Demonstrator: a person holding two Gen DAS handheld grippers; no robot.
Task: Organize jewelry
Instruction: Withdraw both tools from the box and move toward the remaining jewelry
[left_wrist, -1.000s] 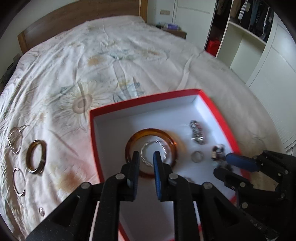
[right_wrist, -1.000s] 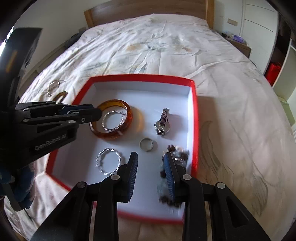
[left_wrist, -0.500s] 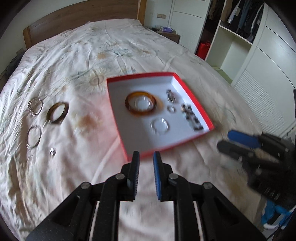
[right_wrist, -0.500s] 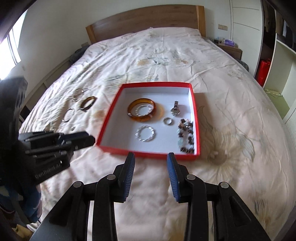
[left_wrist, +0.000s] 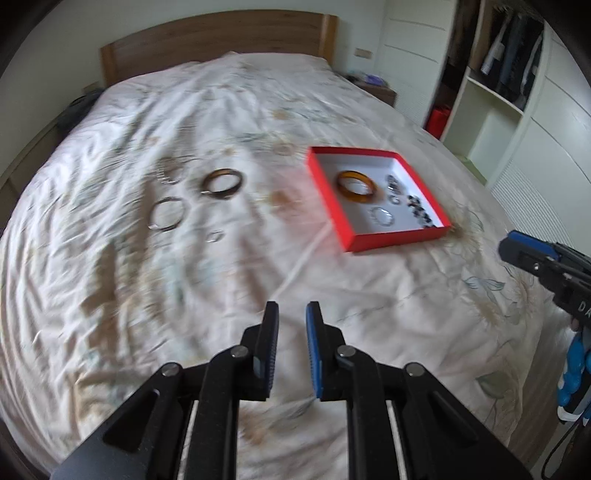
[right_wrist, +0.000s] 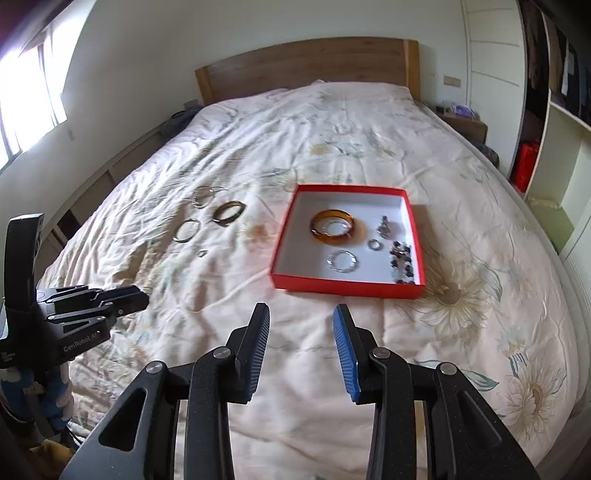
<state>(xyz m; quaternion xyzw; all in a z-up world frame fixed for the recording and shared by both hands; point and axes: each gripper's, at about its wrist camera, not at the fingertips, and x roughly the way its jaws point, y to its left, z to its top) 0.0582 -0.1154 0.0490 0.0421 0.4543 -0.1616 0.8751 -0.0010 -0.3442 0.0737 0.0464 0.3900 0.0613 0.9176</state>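
The box lies on the bed just ahead of the right gripper. In it a bangle sits behind a twisted ring; a watch, small ring and beads lie along its right side. Left of the box, four hoops and one tiny ring rest on the bed. The left gripper is at far left.

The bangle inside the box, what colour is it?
Translucent amber-orange bangle, clearest in the right wrist view.

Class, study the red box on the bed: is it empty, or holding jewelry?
Holding jewelry. The lidless red box contains an amber bangle, a silver bracelet and a beaded bracelet.
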